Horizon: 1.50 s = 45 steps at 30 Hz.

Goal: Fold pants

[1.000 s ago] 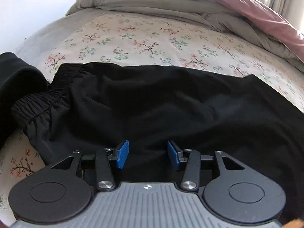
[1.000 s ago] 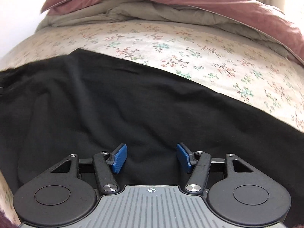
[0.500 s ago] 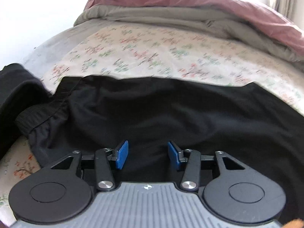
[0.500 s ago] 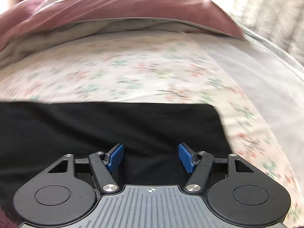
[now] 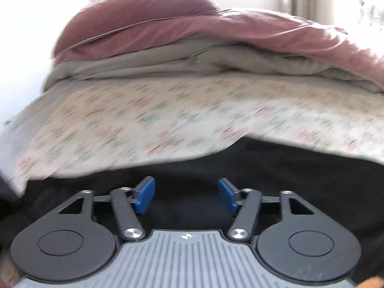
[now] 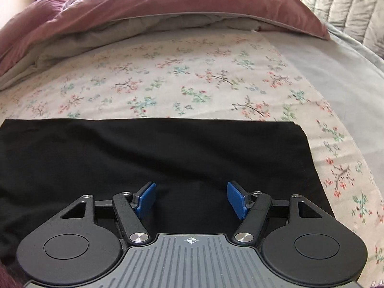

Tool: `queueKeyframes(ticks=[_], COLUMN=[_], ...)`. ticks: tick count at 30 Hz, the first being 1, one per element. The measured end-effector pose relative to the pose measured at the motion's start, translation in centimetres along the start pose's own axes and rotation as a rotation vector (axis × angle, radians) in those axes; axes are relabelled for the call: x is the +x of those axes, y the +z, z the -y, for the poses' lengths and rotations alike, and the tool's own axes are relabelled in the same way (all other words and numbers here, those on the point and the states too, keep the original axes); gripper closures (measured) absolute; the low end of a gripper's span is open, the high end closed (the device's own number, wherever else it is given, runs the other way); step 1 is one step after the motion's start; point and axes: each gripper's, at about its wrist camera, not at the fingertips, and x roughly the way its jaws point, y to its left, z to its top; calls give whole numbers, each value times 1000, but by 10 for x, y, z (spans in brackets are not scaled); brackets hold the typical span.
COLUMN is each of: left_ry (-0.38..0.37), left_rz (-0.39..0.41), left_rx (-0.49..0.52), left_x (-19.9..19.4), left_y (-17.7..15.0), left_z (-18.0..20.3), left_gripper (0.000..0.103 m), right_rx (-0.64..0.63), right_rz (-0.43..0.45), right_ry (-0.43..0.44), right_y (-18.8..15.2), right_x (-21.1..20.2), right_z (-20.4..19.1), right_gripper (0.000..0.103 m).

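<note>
The black pants (image 6: 153,158) lie flat on the floral bed sheet (image 6: 192,81), hem end toward 3 o'clock, and both the left gripper (image 5: 186,195) and right gripper (image 6: 191,199) hover with fingers apart, so pinching an edge likely comes next.

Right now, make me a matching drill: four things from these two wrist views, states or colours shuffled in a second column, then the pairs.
1. pants
2. bed sheet
3. duvet
4. right gripper

A. floral print
B. open, empty
C. black, lying flat
D. dusty pink, bunched at the far side

Pairs: 1-C, 2-A, 3-D, 4-B
</note>
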Motion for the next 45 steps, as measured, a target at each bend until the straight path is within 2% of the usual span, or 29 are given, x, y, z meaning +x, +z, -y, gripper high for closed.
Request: queueKeyframes(ticks=[4,9,11,13,14,15,21,25,29,31,33,34,37,39,41,45], left_ry=[-121,-173,-151,-122,-142,-127,-116,-106,-53,-24,-38,-40,-24,-35,-62,-98], left_rz=[-17,-94,-141,-167,-144,-125,-67,-22,-6,21,33,38,47,51,25,-24], left_rx=[77,146,156,134,105,95,86,-25,-70,-52,-101,-127,-162,-143,-117,-52], left_x=[37,91,110,123,123,121,113,113,120,114,104,100,70,44,23,-6], left_y=[33,45,45,40,39,39,43,49,32,30,33,35,29,14,-7,-58], left_z=[30,58,65,68,67,67,62,50,60,67,60,55,44,41,40,43], left_gripper=[4,4,5,16,44,69,71,72,69,63,50,47,30,21,20,19], right_rx=[10,-19,-32,-50,-58,-65,-80,-86,-70,-37,-22,-30,-65,-66,-67,-108], right_rz=[6,0,-6,-13,-20,-29,-24,5,20,12,6,21,54,48,15,-59], right_ry=[24,42,53,63,65,66,44,28,-14,-52,-86,-81,-37,-5,13,-5], right_y=[4,4,5,5,4,4,5,6,8,11,13,12,10,6,0,-13], right_x=[-1,-2,-2,-1,1,4,16,19,23,22,16,10,-11,-22,-26,-22], right_z=[-4,-11,-13,-16,-18,-20,-27,-29,-25,-21,-20,-22,-29,-33,-35,-35], right_gripper=[37,37,37,37,37,37,37,37,37,37,37,37,36,36,36,36])
